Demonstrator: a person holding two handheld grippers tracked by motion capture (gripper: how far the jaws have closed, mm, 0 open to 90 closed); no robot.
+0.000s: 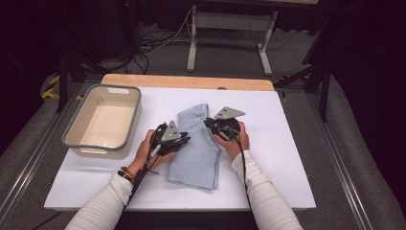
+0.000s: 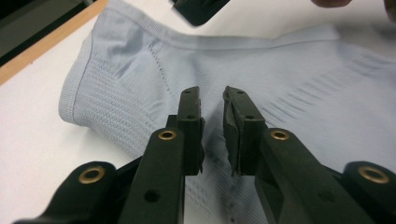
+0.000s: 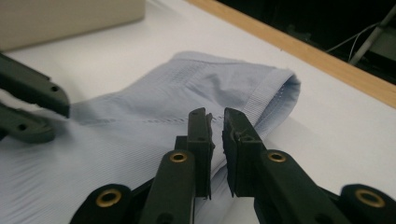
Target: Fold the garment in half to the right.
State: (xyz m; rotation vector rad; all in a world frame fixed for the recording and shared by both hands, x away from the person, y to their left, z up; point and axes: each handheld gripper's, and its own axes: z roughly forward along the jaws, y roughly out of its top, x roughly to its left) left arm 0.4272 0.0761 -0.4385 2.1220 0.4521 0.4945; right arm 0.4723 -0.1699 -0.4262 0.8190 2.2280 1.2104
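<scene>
A light blue folded garment [image 1: 196, 153] lies mid-table on the white surface, its ribbed hem end pointing away from me. My left gripper [image 1: 184, 139] rests at the garment's left edge, held in a hand. In the left gripper view the cloth [image 2: 303, 70] lies under the left gripper [image 2: 212, 93], whose jaws are drawn together to a thin slit with nothing between them. My right gripper [image 1: 209, 123] sits at the garment's right edge. In the right gripper view this gripper [image 3: 215, 114] hovers just over the hem of the cloth [image 3: 140, 135], jaws likewise together and empty.
A beige plastic bin [image 1: 95, 146] stands empty at the table's left. The white table top [image 1: 287, 158] has free room to the right and in front of the garment. A wooden strip [image 1: 186, 81] runs along the far edge.
</scene>
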